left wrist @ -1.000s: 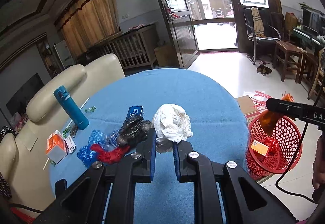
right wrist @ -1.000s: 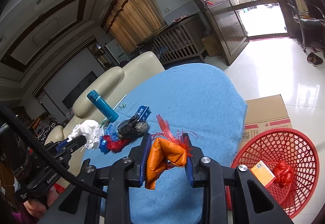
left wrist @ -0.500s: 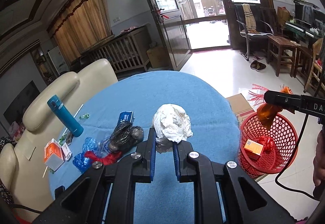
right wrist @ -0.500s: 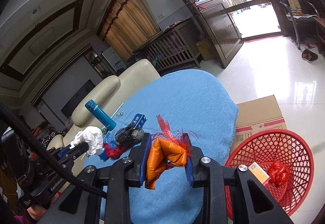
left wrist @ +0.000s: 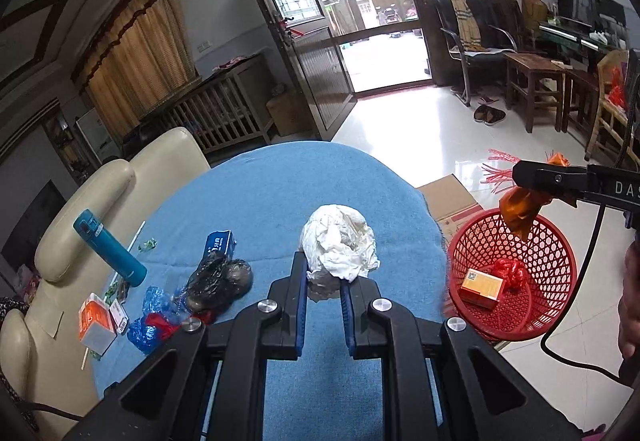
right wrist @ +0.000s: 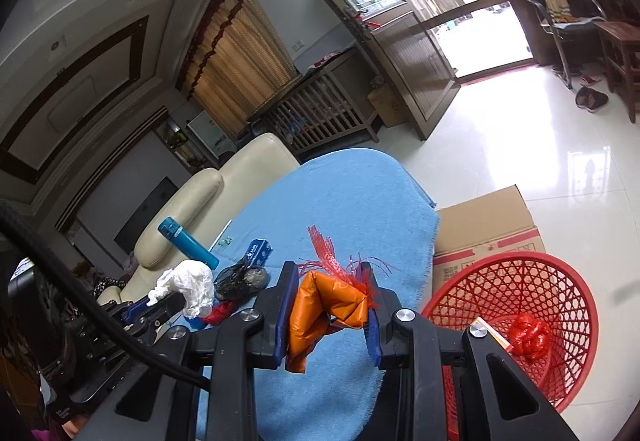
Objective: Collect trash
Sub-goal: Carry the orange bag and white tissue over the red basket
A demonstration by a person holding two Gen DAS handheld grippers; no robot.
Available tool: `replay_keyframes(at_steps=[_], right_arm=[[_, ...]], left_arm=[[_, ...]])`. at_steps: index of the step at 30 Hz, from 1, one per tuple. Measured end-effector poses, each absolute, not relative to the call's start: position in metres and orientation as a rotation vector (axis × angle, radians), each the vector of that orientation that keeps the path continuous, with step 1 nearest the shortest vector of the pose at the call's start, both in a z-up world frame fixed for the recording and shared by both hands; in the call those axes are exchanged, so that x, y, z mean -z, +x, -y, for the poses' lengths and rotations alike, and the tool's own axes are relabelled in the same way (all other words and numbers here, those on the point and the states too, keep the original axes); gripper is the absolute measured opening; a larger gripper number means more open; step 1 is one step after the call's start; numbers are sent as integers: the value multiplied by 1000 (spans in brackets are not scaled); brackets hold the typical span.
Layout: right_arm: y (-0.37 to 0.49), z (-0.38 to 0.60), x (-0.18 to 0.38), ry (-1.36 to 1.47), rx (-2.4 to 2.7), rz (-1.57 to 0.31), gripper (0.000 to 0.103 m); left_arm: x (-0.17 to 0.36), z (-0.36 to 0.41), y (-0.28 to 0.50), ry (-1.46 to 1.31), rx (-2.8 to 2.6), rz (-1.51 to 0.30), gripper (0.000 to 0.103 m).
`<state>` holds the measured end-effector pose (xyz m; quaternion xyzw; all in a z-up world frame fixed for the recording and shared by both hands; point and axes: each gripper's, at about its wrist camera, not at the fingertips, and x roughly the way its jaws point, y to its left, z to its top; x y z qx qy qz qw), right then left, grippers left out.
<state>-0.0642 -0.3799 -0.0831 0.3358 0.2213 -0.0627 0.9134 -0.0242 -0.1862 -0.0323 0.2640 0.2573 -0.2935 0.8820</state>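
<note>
Black bag (left wrist: 218, 283) beside blue flask (left wrist: 110, 248)

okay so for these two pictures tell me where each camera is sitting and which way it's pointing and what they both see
Left wrist view: sits on the left tool, looking forward and down over the blue table toward the open door; its fingers pinch a white paper wad; the right tool pokes in above the red basket.
Right wrist view: sits on the right tool, facing the table's edge and the sofa; it grips an orange wrapper; the left tool shows at lower left.
Shared: table, basket, paper wad, blue bottle, black bag.
</note>
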Motion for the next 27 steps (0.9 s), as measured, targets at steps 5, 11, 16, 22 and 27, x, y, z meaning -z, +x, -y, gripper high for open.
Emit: replay_keyframes(at_steps=[5,11,16,22,27], right_arm=[[-65,387,87,705,140,-456,32],[-69,397,93,730,156,-453,32],[-74,402,95,738,170,-449,32],[-78,410,97,756,187,-446,32],[-85,416,99,772,201,-442,32]], left_arm=[[34,192,-25,556,618,-541,16],[36,201,-30,578,630,-538,16],[37,208,-31,588,636,-539,16],[38,218,-33,606,650,-538,16],[37,226,-37,612,669,-539,16]])
